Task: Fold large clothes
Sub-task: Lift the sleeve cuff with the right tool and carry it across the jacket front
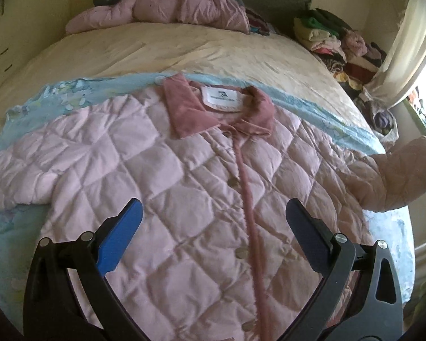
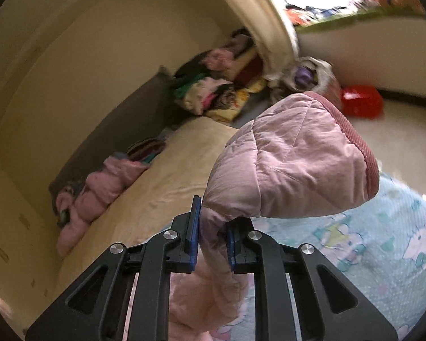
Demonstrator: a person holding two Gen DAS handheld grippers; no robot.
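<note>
A pink quilted jacket (image 1: pixel 162 187) lies face up on the bed, buttoned, with its darker pink collar (image 1: pixel 215 108) and white label at the far end. My left gripper (image 1: pixel 213 210) hovers open above the jacket's front, with nothing between its blue pads. The jacket's right sleeve (image 1: pixel 397 176) is lifted off the bed at the right edge of the left wrist view. My right gripper (image 2: pixel 213 227) is shut on that sleeve (image 2: pixel 286 164), pinching the fabric just behind the cuff, which stands up with its ribbed pink edge (image 2: pixel 363 153) on top.
The jacket rests on a light blue cartoon-print sheet (image 2: pixel 383 227) over a cream bedspread (image 1: pixel 184 48). Another pink jacket (image 1: pixel 167 8) lies crumpled by the dark headboard. Stacks of folded clothes (image 1: pixel 335 37) line the far right side. A red tub (image 2: pixel 360 99) sits on the floor.
</note>
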